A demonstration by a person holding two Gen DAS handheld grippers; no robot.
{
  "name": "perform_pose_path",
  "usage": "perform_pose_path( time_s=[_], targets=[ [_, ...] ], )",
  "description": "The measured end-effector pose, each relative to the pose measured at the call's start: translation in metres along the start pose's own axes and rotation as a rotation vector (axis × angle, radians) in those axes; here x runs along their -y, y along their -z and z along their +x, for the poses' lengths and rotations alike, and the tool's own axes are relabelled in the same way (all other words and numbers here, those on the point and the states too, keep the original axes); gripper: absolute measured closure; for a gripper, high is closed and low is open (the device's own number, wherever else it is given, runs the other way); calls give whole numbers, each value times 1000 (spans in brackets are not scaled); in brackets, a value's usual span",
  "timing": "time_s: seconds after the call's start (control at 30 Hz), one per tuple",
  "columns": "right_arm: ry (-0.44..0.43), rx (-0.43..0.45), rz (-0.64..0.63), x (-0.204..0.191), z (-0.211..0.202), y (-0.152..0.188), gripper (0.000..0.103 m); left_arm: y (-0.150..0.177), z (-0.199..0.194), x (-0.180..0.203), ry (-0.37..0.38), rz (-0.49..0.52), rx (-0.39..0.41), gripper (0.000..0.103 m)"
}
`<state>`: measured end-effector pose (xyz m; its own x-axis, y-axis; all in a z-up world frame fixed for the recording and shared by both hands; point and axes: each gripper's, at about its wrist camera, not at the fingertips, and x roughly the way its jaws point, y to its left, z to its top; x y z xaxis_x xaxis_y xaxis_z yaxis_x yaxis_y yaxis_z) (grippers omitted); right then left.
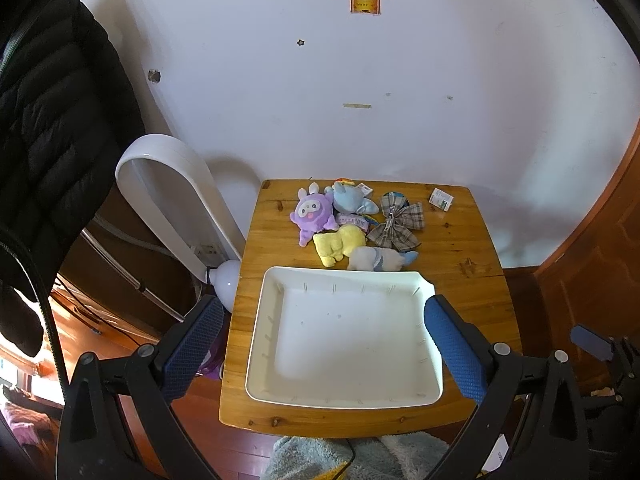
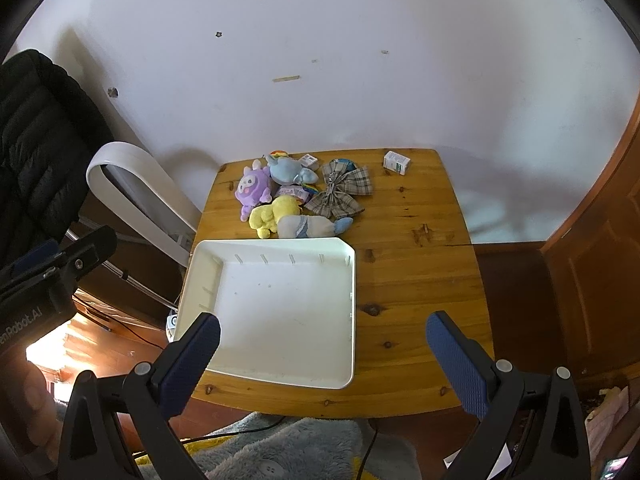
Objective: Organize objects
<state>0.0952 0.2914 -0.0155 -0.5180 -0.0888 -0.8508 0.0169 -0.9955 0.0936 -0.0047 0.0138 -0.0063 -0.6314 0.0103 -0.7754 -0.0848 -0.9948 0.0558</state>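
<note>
Fuzzy grey rug [image 1: 320,456] shows below me in the left wrist view, and my left claw [image 1: 324,328] hangs released, both blue pads spread wide with nothing between them. Between those pads sits the white tray [image 1: 344,394], bare inside, long side running left to right, its near rim close to the front edge of the tabletop [image 1: 472,280]. Just past its far rim the pile begins: purple plush [image 1: 314,212], blue plush [image 1: 350,198], yellow plush [image 1: 338,244] and a grey plush [image 1: 376,259] lying lengthwise along the rim. Plaid bow [image 1: 396,222] spreads beside them, small box [image 1: 441,199] apart near the far right corner. Bare wood runs down the right side.

Over to the right wrist view: my right claw [image 2: 323,330] is released too, pads wide, empty. Tray [image 2: 276,376] sits left of centre, its left corner hanging over the tabletop's [image 2: 412,280] edge. Open wood right of it.
</note>
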Motion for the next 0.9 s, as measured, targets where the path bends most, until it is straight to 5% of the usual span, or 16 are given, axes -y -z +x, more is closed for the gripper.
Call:
perform_pose_path(
  time_s=[0.9],
  targets=[
    [7, -8, -25, -7, 9, -14, 0, -4, 5, 3, 4, 52, -2, 2]
  ],
)
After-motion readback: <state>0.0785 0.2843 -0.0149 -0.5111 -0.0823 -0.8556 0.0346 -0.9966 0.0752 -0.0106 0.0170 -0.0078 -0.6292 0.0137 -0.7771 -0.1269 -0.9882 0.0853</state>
